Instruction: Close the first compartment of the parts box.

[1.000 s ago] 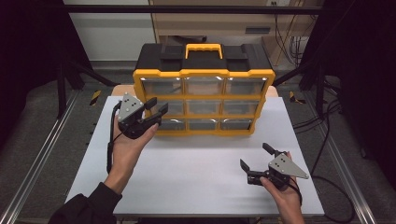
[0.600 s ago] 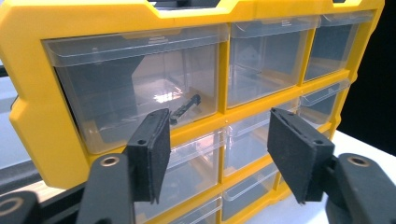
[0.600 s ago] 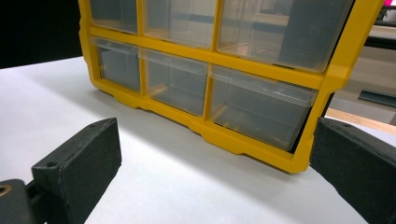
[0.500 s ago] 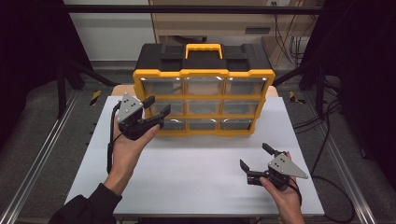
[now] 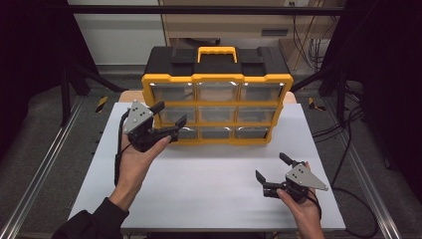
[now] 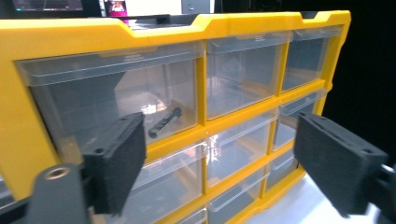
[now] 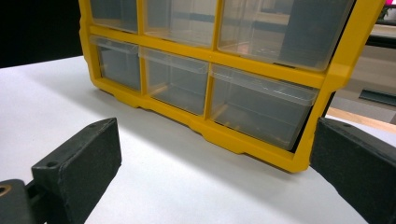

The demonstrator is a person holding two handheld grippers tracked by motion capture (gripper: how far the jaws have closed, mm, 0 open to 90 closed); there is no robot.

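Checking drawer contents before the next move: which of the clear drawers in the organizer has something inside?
The top-left drawer, nearest the left gripper: a small dark rod-shaped part lies on its floor. The other drawers in view look empty.

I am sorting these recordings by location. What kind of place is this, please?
Probably a lab or workshop bench set up for recording. A white table stands inside a dark metal frame, loose cables hang behind it, and a yellow drawer organizer sits at the far edge.

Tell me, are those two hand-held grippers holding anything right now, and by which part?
Nothing is held. The left hand-held gripper has just been opening, jaws empty before the yellow plastic drawer cabinet. The right hand-held gripper is open above the white table.
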